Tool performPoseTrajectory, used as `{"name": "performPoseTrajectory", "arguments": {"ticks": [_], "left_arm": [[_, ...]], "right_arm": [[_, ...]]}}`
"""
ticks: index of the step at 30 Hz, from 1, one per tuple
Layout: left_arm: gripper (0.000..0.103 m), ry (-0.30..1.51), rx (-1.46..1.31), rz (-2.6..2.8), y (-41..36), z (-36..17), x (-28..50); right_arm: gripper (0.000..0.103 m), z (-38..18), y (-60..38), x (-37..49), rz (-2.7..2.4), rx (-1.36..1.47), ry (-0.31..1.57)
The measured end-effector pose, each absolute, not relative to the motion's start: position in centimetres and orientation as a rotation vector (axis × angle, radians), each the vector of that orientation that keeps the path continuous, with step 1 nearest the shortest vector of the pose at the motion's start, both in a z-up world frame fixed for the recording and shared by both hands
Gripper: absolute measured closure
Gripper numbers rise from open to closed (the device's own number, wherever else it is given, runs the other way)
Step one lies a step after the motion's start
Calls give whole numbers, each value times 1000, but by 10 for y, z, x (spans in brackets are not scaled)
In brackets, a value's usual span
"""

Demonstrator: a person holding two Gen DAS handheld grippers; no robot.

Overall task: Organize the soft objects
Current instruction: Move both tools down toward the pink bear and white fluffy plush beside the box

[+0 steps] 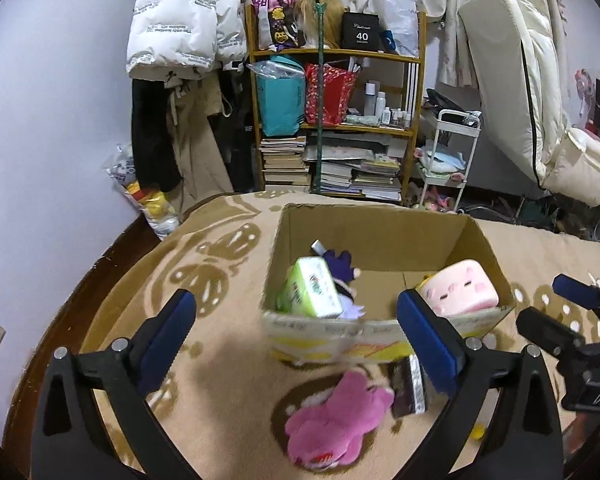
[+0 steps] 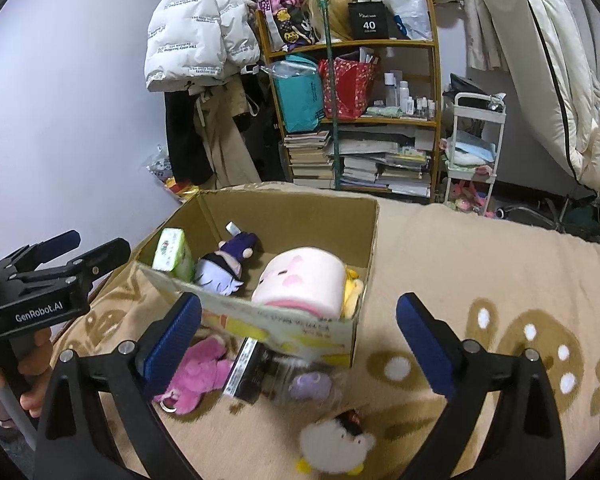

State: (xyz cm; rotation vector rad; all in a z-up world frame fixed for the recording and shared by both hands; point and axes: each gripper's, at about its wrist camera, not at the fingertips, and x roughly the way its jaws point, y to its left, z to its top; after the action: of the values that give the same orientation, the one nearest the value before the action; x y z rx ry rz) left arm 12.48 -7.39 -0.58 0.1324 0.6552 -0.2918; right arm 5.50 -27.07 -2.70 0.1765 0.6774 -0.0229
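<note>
Cardboard box point(image 2: 284, 216) open on top; pink cushion point(image 2: 300, 280) crowds its right end, middle floor bare

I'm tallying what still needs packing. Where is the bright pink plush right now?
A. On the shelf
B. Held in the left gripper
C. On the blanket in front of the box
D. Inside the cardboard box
C: the pink plush lies on the blanket just outside the box; the left gripper is open and holds nothing.
</note>
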Motion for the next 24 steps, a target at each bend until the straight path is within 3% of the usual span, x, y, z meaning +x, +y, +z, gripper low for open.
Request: {"name": "performPoseTrajectory", "arguments": {"ticks": [24], "left_arm": [[3,805,236,-252,-62,-38,85]], "right_arm": [[1,-57,-284,32,-89,285,918]]}}
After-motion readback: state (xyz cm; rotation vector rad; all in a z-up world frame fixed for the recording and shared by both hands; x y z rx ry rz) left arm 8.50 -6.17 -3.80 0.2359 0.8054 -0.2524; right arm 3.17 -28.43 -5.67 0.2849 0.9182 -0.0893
